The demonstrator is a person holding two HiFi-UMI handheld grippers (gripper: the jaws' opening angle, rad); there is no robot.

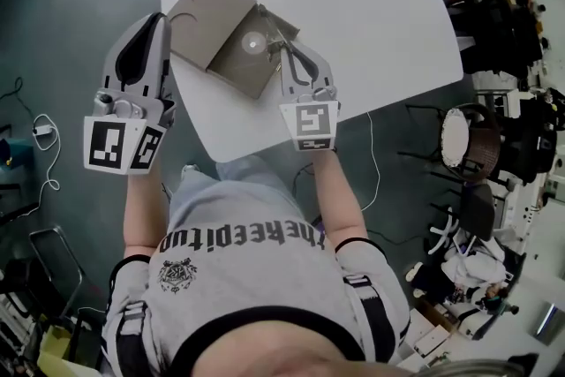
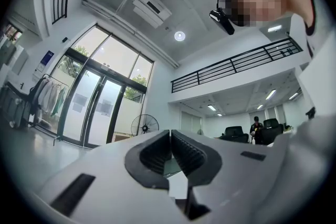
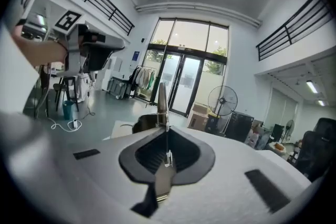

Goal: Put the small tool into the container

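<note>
On the white table (image 1: 380,22) lies a flat brown container (image 1: 225,35), open, with a round recess in each half. My right gripper (image 1: 276,38) reaches over its near half. In the right gripper view the jaws (image 3: 166,135) are shut on a thin metal tool (image 3: 161,96). The tool sticks out past the tips toward the container's dark rim (image 3: 144,122). My left gripper (image 1: 160,18) hangs beside the table's left edge, off the container. In the left gripper view its jaws (image 2: 170,135) are shut with nothing between them and point up into the room.
The table's near edge runs between the two grippers, just ahead of the person's torso (image 1: 247,278). Chairs (image 1: 468,146) and clutter stand to the right of the table. Cables and a plug (image 1: 40,132) lie on the floor at the left.
</note>
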